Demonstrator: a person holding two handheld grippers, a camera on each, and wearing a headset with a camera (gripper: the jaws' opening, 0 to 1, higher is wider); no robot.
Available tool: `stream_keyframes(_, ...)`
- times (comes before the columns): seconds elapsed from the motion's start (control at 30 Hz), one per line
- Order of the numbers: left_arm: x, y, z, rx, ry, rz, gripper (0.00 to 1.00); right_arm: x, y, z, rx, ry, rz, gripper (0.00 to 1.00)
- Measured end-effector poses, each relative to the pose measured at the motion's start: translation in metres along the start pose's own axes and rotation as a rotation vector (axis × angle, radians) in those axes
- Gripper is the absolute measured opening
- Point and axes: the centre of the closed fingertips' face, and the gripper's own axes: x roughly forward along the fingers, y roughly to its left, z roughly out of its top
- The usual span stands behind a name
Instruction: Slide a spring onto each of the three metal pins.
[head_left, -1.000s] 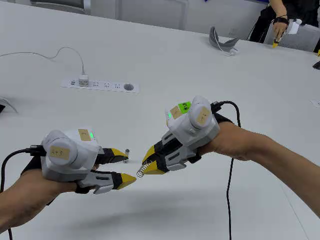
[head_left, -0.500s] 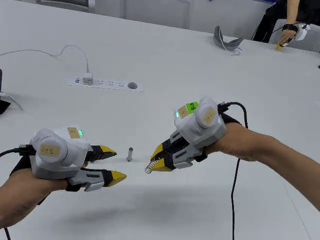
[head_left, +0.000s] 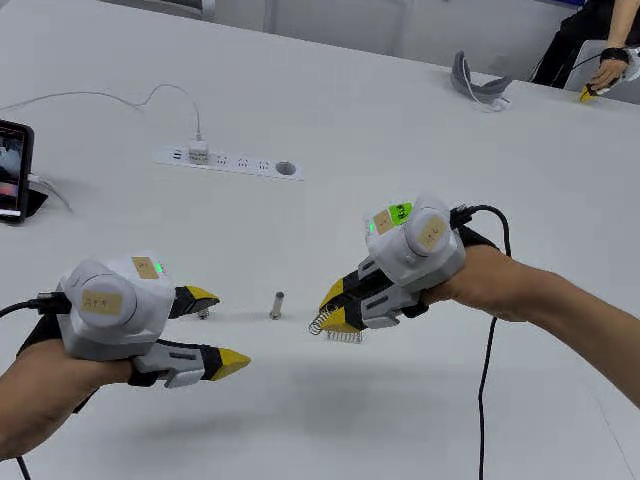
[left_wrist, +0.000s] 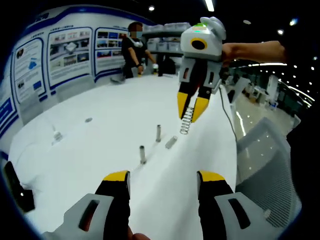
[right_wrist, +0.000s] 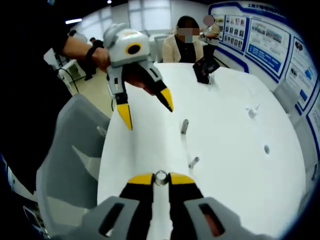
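Note:
My right gripper (head_left: 335, 305) is shut on a small spring (head_left: 318, 322) that hangs from its tips just above the white table, right of an upright metal pin (head_left: 277, 305). A second pin (head_left: 203, 313) peeks out behind my left gripper's upper finger. Another spring (head_left: 345, 336) lies on the table under my right gripper. My left gripper (head_left: 218, 330) stands open and empty at the lower left. In the left gripper view the two pins (left_wrist: 158, 133) (left_wrist: 142, 154) stand ahead of the open jaws. The right gripper view has the held spring (right_wrist: 160, 177) end-on between its tips.
A white power strip (head_left: 228, 162) with a plugged cable lies farther back. A dark tablet (head_left: 12, 170) stands at the left edge. A grey object (head_left: 478, 85) rests at the far side, where another person's hand (head_left: 605, 72) holds a gripper.
My left gripper has drawn back to the left, away from the pin. My right gripper still holds its spring near the pin. The head camera has shifted, bringing the lying spring into view.

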Motion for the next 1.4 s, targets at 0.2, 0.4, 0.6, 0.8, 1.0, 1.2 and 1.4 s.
stream_keyframes(0.2,-0.009,0.008,-0.007,-0.028,0.002,0.037,0.59,0.004,-0.016,-0.002,0.009,0.006,-0.024,0.12)
stream_keyframes(0.4,-0.017,0.012,-0.015,-0.060,0.007,0.065,0.62,0.009,-0.031,-0.002,0.009,0.016,-0.038,0.12)
stream_keyframes(0.6,-0.024,0.015,-0.022,-0.077,0.010,0.081,0.66,0.013,-0.046,-0.002,0.010,0.022,-0.049,0.12)
stream_keyframes(0.8,-0.032,0.021,-0.028,-0.102,0.016,0.109,0.70,0.019,-0.060,-0.002,0.013,0.029,-0.063,0.12)
stream_keyframes(1.0,-0.039,0.022,-0.035,-0.109,0.027,0.120,0.72,0.027,-0.069,-0.001,0.008,0.037,-0.062,0.12)
stream_keyframes(1.2,-0.045,0.025,-0.040,-0.124,0.033,0.135,0.72,0.037,-0.072,0.001,-0.005,0.044,-0.050,0.12)
stream_keyframes(1.4,-0.050,0.027,-0.043,-0.136,0.033,0.148,0.73,0.046,-0.074,0.003,-0.018,0.047,-0.037,0.12)
